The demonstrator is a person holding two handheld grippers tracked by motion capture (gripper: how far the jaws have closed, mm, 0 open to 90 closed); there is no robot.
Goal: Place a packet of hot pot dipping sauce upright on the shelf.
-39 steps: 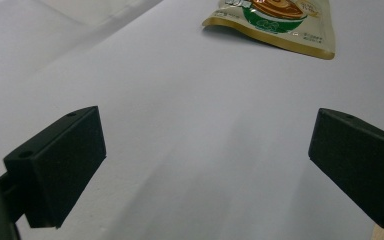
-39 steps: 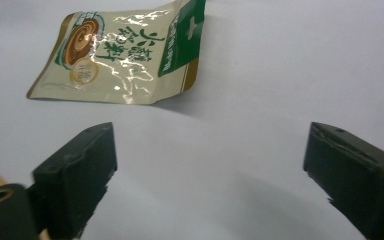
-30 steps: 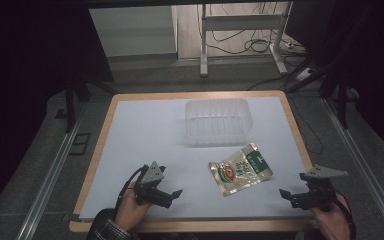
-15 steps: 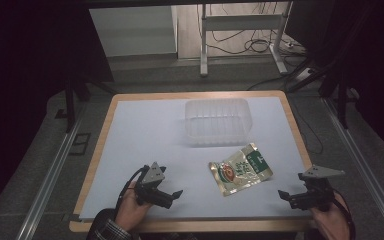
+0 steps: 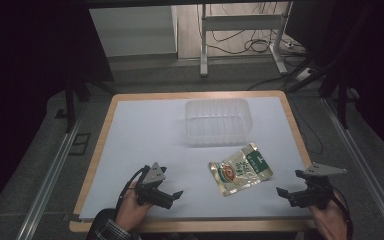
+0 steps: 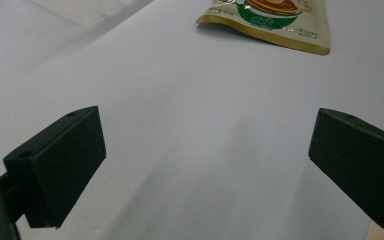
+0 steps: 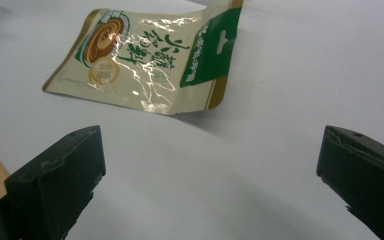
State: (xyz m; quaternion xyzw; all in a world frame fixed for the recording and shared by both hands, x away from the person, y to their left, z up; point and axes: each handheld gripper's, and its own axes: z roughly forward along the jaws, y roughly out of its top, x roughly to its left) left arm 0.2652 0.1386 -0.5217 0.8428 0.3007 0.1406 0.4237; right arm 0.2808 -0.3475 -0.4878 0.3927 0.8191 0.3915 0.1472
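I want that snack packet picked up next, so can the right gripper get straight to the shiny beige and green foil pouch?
Probably yes: the right gripper is open, facing the shiny beige and green foil pouch, with bare white tabletop between them.

A white sheet (image 5: 145,145) covers a table (image 5: 96,155) edged in pale wood, at the centre of the high view. Toward the upper middle of the sheet sits a clear, colourless plastic container (image 5: 216,120). Lower right of centre lies a glossy cream pouch (image 5: 240,169) with a gold border, a dark green header strip with a white hang hole, dark green lettering, and a round brown and orange picture ringed in green. The left gripper (image 5: 170,197), lower left, is black with a grey plate on top. The right gripper (image 5: 286,193), lower right, is black with a grey plate too. A plaid sleeve (image 5: 107,231) shows at the bottom edge. The surroundings are dark, the floor (image 5: 25,165) grey.
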